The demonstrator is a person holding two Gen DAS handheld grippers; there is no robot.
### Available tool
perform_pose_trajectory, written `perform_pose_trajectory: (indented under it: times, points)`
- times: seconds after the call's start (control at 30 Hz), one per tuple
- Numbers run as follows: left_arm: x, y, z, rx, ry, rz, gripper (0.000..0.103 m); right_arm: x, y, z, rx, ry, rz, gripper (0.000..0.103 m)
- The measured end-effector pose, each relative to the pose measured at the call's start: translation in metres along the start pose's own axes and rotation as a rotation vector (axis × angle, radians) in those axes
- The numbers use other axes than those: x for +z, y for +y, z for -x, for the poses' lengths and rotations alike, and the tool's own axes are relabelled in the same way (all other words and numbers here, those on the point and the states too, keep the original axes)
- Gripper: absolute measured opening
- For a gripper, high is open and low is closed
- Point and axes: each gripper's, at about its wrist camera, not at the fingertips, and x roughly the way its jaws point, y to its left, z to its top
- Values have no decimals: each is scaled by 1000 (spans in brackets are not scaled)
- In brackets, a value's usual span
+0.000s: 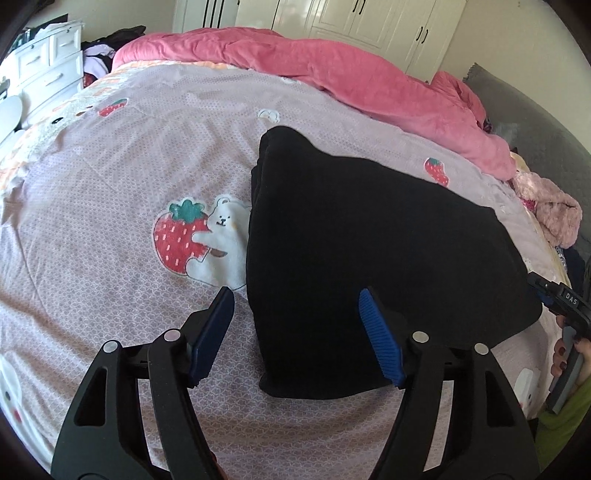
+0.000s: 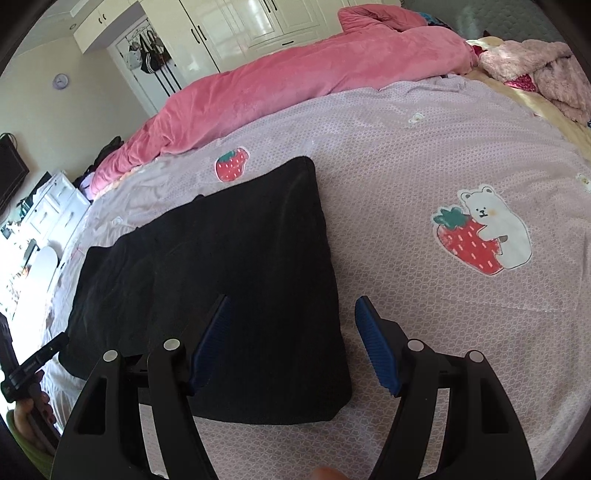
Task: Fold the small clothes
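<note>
A black garment (image 1: 351,221) lies folded flat on the lilac bedspread (image 1: 110,221). My left gripper (image 1: 295,295) hovers open over its near left edge. One blue pad is above the sheet, the other is above the cloth, and nothing is pinched between them. In the right wrist view the same black garment (image 2: 240,240) fills the left half. My right gripper (image 2: 291,301) stands open over its near right corner and holds nothing. Each gripper shows at the edge of the other's view: the right gripper (image 1: 554,299), and the left gripper (image 2: 37,360) in a hand.
A bunched pink duvet (image 1: 351,74) runs along the far side of the bed. A fluffy pink garment (image 1: 550,210) lies at the right. White drawers (image 1: 48,62) stand beyond the left edge and wardrobes (image 2: 258,22) behind. A strawberry-and-bear print (image 2: 480,232) marks bare sheet.
</note>
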Motion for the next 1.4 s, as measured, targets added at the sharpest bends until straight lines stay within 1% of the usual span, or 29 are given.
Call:
perform_pose_trajectory:
  times: [0.07,0.1,0.13,0.17,0.2,0.23,0.27,0.3,0.33,0.37,0.43,0.53,0.63,0.73,0.77,0.83,0.87,0.9,0.93,1.03,1.07,1.1,1.17,1.23,1.3,1.37,1.4]
  points:
    - [0,-1,-2,4,7,-1,62,-1,0,-2,16,7,-3,67]
    - [-1,-1,-2,4,8,-1,62,0,1,-2,20,7,-2,65]
    - [-1,-1,-2,3,10,-3,62,0,1,-2,19,5,1,61]
    - [-1,-1,-3,4,12,-4,61,0,1,-1,16,4,5,53]
    - [-2,-2,-3,1,17,-5,52,-1,2,-1,6,6,12,42]
    - [-2,-2,-4,-14,25,-5,39,-1,1,-1,-9,7,18,34]
    - [-3,-2,-5,-27,34,-2,35,-1,0,0,-12,8,25,22]
    - [-3,-4,-6,-37,42,-3,26,-1,0,0,-6,8,26,17]
    - [-4,-5,-5,-37,45,-8,21,-1,-1,3,0,5,25,15]
    - [-4,-6,-4,-34,44,-17,20,-1,0,4,-1,1,26,12]
    - [-4,-7,-1,-46,47,-25,13,-1,3,10,-9,-13,46,10]
    - [-7,-4,6,-71,61,-22,11,-7,7,17,-40,-25,86,10]
    - [-15,-3,13,-72,68,-41,12,-15,-1,17,-51,-1,61,10]
    - [-22,-5,6,-47,95,-72,13,-20,-6,7,-77,24,53,12]
    - [-22,-5,4,-42,102,-76,13,-20,-7,5,-79,29,50,15]
    - [-21,-2,2,-53,107,-61,15,-19,-7,4,-91,26,43,18]
    - [-20,-2,3,-59,104,-58,16,-18,-6,5,-96,24,42,24]
    - [-19,-1,5,-62,98,-56,20,-18,-6,6,-104,19,45,30]
    - [-17,1,7,-70,90,-51,23,-18,-5,8,-110,9,49,32]
    - [-12,8,17,-84,61,-27,29,-15,4,20,-119,-48,73,38]
    - [-10,11,19,-86,52,-19,29,-14,9,25,-120,-75,91,44]
    - [-7,14,21,-89,43,-8,32,-13,17,32,-111,-114,118,48]
    - [-1,20,23,-86,27,18,37,-13,33,39,-85,-154,167,54]
    - [3,26,23,-82,18,46,40,-18,56,44,-40,-182,241,55]
    - [8,32,23,-85,11,73,43,-25,81,47,2,-196,315,65]
    - [11,37,24,-87,3,96,51,-34,105,48,55,-203,372,67]
    - [11,42,26,-85,-6,117,58,-37,117,47,80,-199,393,70]
